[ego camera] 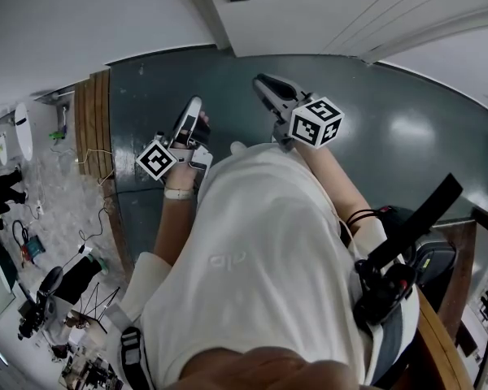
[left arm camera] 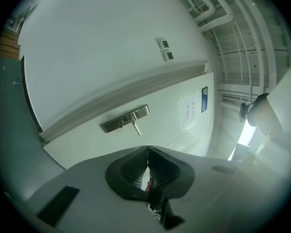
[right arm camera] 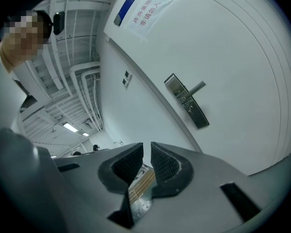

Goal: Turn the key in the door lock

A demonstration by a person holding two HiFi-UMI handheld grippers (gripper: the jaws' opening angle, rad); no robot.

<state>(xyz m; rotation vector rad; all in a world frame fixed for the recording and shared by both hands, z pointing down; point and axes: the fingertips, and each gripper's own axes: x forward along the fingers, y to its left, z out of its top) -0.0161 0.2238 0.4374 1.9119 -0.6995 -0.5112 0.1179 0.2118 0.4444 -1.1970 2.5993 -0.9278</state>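
The left gripper had its jaws pressed together at the tips, with nothing between them. The right gripper had its jaws a narrow gap apart, and I saw nothing held or touched. Both grippers pointed at the white door and were clear of it. The lock plate sat on the door. In the right gripper view its long axis ran from upper left to lower right, and the lever handle projected toward the upper right. Any key was too small for me to make out.

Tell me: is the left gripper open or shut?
Shut: the left gripper has its pads meeting at the tips, nothing between them.
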